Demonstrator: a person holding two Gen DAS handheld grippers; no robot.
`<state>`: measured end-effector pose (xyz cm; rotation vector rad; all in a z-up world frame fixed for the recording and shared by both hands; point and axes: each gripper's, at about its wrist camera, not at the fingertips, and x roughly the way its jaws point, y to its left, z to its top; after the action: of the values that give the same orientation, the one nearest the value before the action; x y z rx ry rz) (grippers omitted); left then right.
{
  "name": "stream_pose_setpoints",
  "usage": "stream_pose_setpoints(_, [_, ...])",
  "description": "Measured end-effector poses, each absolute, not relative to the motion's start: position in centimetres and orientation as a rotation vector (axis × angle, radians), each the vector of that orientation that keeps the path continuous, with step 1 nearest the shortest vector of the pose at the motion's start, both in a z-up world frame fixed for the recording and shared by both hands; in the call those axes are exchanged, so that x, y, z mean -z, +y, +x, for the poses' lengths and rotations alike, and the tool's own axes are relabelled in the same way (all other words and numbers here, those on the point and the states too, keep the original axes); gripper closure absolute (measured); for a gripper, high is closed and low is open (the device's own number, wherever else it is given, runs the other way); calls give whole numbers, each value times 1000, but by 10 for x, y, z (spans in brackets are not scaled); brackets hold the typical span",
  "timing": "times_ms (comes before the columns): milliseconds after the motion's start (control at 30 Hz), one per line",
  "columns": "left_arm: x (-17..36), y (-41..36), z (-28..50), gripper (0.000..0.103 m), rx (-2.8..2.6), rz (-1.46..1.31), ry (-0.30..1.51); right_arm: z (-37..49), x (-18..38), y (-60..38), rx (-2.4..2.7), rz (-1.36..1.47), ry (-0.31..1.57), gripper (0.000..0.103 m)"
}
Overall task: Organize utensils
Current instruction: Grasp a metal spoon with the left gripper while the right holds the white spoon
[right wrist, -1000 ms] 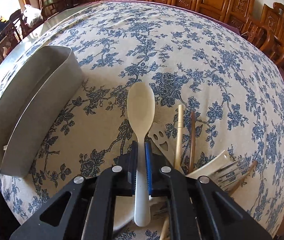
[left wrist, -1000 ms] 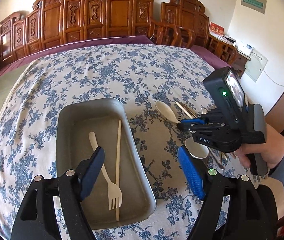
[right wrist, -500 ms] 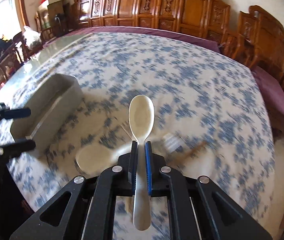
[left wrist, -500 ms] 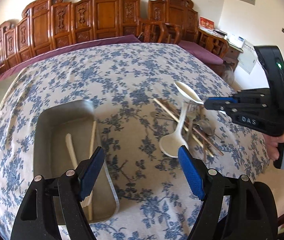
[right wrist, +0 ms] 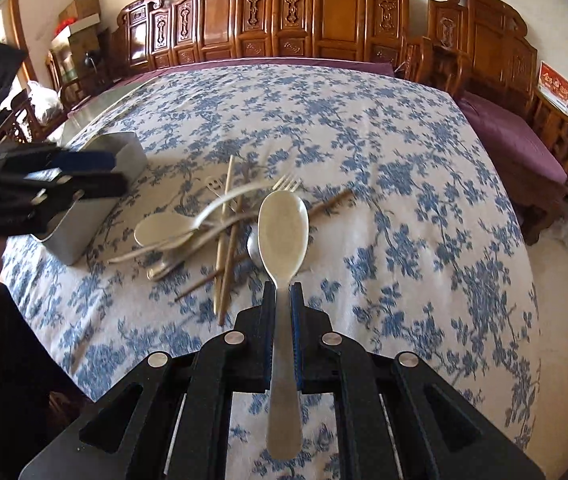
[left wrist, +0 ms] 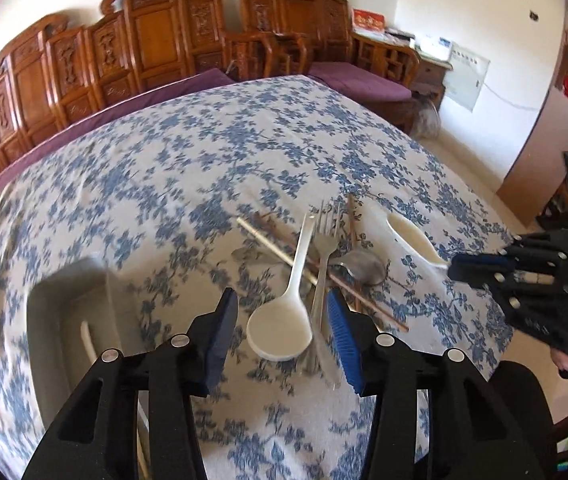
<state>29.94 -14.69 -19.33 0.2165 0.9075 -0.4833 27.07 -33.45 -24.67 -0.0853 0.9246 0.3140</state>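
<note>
Between right gripper (right wrist: 284, 304) pads, cream spoon (right wrist: 283, 228)

Both wrist cameras look steeply down along their own jaws, close over the counter (left wrist: 188, 168). The left faces the utensil pile (left wrist: 315, 264) from its near side; the right sees the same pile (right wrist: 220, 232) from the right. Each view catches the other gripper.

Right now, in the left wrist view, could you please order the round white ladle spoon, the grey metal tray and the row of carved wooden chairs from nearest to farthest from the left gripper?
1. Round white ladle spoon: between the closing fingers of the left gripper, not yet pinched.
2. Grey metal tray: on the flowered cloth, to the left.
3. Carved wooden chairs: along the far wall.
</note>
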Motion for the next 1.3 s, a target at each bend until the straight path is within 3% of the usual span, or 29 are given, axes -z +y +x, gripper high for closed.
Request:
stream_pose_setpoints(233, [216,-180,338,59,515,281,994,273,249,-346,-315,-41,931,94])
stream_pose_setpoints(333, [234,-186,353,79,536,278,1068,273,251,-351,-315,-16,936,94])
stream_pose_setpoints(700, [266,-187,374,82,515,255,1165,274,247,-355,-321,8,929,94])
stream_pose_setpoints(800, [265,-188,374,93,531,245,1162,274,246,-354,-326,7,928,94])
stream_pose_setpoints(1300, [225,-163,346,95,468,219,1067,270,244,-343,-353,4,917,94])
